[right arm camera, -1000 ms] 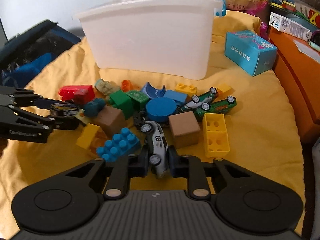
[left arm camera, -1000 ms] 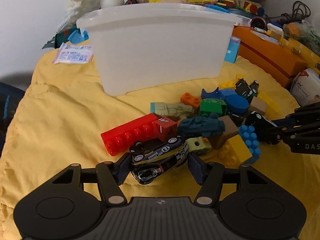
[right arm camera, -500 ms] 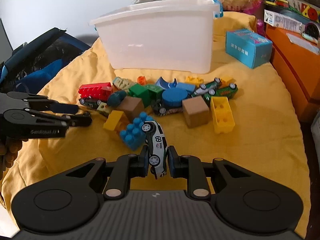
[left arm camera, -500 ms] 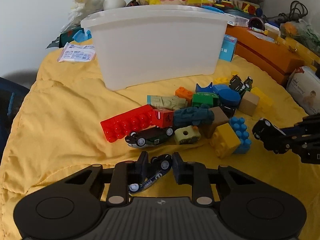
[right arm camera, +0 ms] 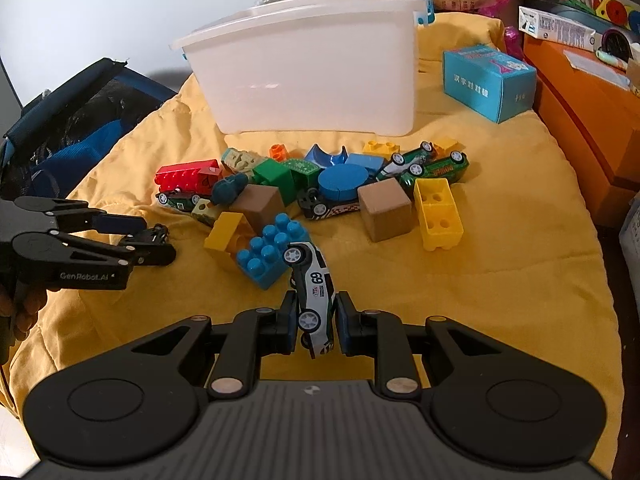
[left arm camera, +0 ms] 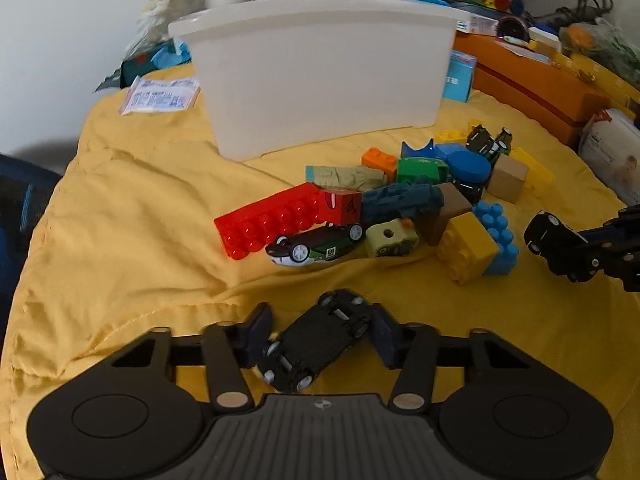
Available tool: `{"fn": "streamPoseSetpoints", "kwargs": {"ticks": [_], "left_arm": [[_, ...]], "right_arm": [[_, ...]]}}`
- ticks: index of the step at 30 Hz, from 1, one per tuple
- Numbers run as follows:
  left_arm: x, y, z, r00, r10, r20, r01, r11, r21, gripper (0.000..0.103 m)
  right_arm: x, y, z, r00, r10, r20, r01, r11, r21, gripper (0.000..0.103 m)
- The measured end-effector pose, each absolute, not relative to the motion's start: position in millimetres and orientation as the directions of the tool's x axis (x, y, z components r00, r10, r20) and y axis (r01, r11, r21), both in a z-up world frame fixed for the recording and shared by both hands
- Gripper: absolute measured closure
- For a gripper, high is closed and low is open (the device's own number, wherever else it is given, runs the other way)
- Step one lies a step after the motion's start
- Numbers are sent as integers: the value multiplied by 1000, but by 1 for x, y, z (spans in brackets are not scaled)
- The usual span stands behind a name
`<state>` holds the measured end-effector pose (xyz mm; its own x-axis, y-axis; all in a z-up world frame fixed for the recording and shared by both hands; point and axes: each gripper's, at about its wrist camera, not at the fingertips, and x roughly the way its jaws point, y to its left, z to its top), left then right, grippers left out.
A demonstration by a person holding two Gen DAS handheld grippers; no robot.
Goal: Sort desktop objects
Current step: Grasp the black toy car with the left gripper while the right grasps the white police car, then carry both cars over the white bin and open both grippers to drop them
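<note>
- Toy cars were in hand: the right gripper [right arm camera: 314, 322] was clamped on a white car [right arm camera: 314, 296], lifted near the toy pile [right arm camera: 320, 192].
- The left gripper [left arm camera: 320, 334] had just widened its jaws; the black car [left arm camera: 316, 344] sat askew between them, whether still pinched was unclear.
- Judged next: carry both to the white bin [right arm camera: 308, 68].
- Only the right view showed the person's hand [right arm camera: 22, 312].
</note>
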<state>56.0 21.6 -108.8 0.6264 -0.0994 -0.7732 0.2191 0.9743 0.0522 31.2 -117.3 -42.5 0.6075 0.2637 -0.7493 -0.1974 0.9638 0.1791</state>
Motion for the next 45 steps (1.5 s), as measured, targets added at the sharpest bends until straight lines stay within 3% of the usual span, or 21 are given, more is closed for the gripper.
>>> {"fn": "streamPoseSetpoints", "kwargs": {"ticks": [7, 20, 28, 35, 45], "left_arm": [[56, 24, -104, 616, -120, -779, 199, 980, 7, 69], [50, 40, -50, 685, -141, -715, 137, 989, -63, 71], [67, 41, 3, 757, -150, -636, 135, 988, -73, 71], [95, 43, 40, 802, -152, -578, 130, 988, -80, 71], [172, 42, 85, 831, -176, -528, 142, 984, -103, 71]], "right_arm": [[29, -115, -39, 617, 266, -741, -200, 963, 180, 80], [31, -115, -13, 675, 273, -686, -204, 962, 182, 81], [48, -110, 32, 736, 304, -604, -237, 953, 191, 81], [73, -104, 73, 784, 317, -534, -271, 948, 165, 81], [154, -116, 117, 805, 308, -508, -243, 951, 191, 81]]}}
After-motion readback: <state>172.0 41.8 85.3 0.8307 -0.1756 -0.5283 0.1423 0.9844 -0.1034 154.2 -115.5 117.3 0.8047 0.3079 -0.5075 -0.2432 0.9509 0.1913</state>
